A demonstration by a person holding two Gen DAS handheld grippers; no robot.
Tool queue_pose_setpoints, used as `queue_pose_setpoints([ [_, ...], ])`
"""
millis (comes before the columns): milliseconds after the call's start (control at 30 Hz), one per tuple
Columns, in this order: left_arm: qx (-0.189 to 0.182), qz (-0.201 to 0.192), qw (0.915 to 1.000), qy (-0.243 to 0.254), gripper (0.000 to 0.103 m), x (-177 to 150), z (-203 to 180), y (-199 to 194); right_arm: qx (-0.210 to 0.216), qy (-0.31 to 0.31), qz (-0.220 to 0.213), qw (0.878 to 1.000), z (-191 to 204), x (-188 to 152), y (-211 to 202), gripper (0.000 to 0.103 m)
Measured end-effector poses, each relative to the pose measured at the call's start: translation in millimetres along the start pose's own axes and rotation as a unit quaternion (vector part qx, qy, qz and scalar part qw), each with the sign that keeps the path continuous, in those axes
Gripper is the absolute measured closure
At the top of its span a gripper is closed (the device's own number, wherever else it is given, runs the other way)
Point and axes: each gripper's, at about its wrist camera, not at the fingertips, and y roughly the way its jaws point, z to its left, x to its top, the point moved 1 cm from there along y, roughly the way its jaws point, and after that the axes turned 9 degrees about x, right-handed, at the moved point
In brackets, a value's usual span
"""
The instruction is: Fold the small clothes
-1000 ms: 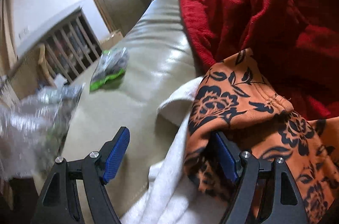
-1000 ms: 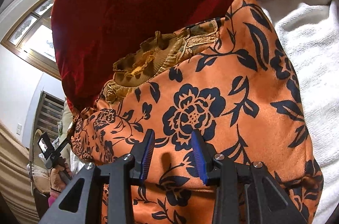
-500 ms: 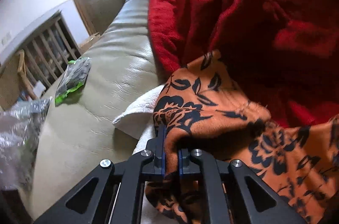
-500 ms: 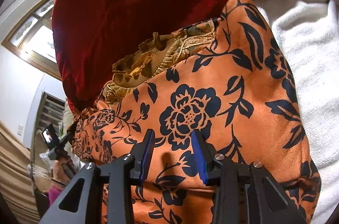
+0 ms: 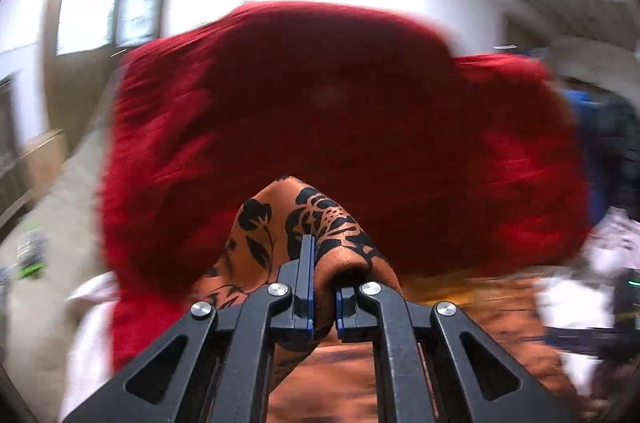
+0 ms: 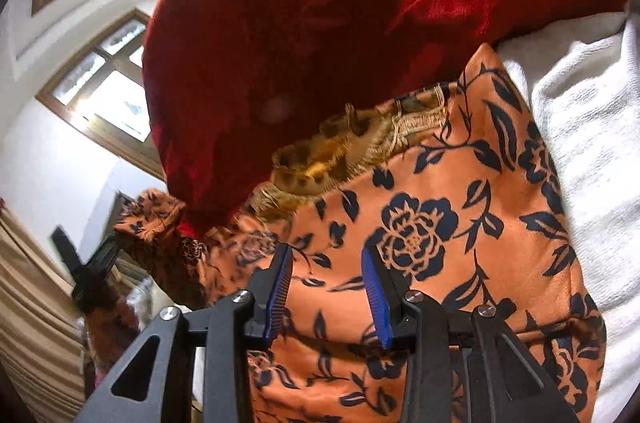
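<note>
The left claw [image 5: 322,287] is pressed together on a bunched fold of the orange satin garment printed with black flowers [image 5: 308,219], lifting that corner up off the rest of the cloth. From the right wrist view the raised corner shows at the far left, held up in front of the window wall, with the left claw [image 6: 86,265] a dark blur just beneath it.

The right claw [image 6: 326,287] is partly spread, its blue-ribbed fingers [image 6: 280,287] standing apart over the flat middle of the same garment [image 6: 440,223]. Whether the tips touch the fabric I cannot tell, but nothing is pinched between them.

Most of the garment lies spread on a white terry towel [image 6: 592,127], which shows along its right side. Behind it is heaped a deep red plush blanket [image 6: 360,3], filling the back of both views [image 5: 320,111]. Tucked between the blanket and the top edge of the orange garment sits a crumpled tan and brown patterned cloth with pleated trim [image 6: 348,147].

A wooden-framed window [image 6: 104,99] lets in bright light at the left.
</note>
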Motion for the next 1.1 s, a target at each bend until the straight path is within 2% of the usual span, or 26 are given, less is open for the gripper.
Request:
queue_pose_setpoints([
  [33,-0.025,-0.005,0.9994,0.021,0.094,0,-28,-4,0.002,0.002,-0.008,1.0,-1,2,-4,0.064],
  [67,-0.06,0.003,0.9971,0.046,0.081,-4,-57,-4,0.0,0.003,-0.018,1.0,-2,5,-10,0.064],
  [100,-0.097,0.025,0.9925,0.071,0.057,-10,-84,-1,-0.007,0.001,-0.03,1.0,-3,9,-17,0.064],
  [133,-0.114,0.046,0.9885,0.088,0.045,-17,-104,3,-0.011,0.0,-0.042,0.999,-5,12,-23,0.063],
  [167,-0.118,0.064,0.9856,0.102,0.035,-26,-118,7,-0.009,0.008,-0.056,0.998,-10,15,-31,0.054],
  [233,-0.121,0.098,0.9801,0.122,0.035,-44,-133,15,0.01,0.038,-0.074,0.996,-22,21,-44,0.037],
  [267,-0.124,0.108,0.9795,0.117,0.035,-47,-132,17,0.022,0.054,-0.081,0.995,-28,23,-50,0.036],
  [367,-0.148,0.124,0.9795,0.056,0.035,-48,-110,15,0.036,0.071,-0.077,0.994,-37,26,-55,0.036],
  [467,-0.148,0.141,0.9788,-0.01,0.032,-48,-70,17,0.018,0.082,-0.043,0.996,-39,25,-43,0.036],
  [533,-0.112,0.15,0.9823,-0.007,0.031,-56,-47,25,-0.009,0.08,-0.022,0.997,-40,21,-31,0.036],
  [567,-0.068,0.156,0.9853,0.01,0.031,-62,-38,33,-0.026,0.073,-0.007,0.997,-40,18,-24,0.036],
  [633,-0.02,0.171,0.9849,0.02,0.031,-72,-27,46,-0.051,0.064,0.023,0.996,-40,13,-11,0.036],
  [700,0.008,0.195,0.9807,0.008,0.031,-85,-7,63,-0.05,0.063,0.044,0.996,-40,7,-2,0.036],
  [800,0.032,0.237,0.9709,-0.019,0.031,-106,20,86,-0.088,0.045,0.064,0.993,-35,1,5,0.038],
  [900,0.054,0.264,0.9625,-0.031,0.031,-123,37,99,-0.103,0.034,0.074,0.991,-32,-3,8,0.039],
  [1000,0.049,0.274,0.96,-0.034,0.032,-132,42,102,-0.12,0.018,0.105,0.987,-31,-13,15,0.048],
  [1033,0.049,0.275,0.9598,-0.032,0.031,-133,42,102,-0.134,0.003,0.11,0.985,-29,-16,17,0.057],
  [1067,0.049,0.274,0.96,-0.029,0.031,-133,42,101,-0.158,-0.023,0.116,0.98,-23,-18,20,0.075],
  [1100,0.05,0.272,0.9608,-0.026,0.031,-134,43,99,-0.169,-0.038,0.119,0.978,-19,-21,19,0.084],
])
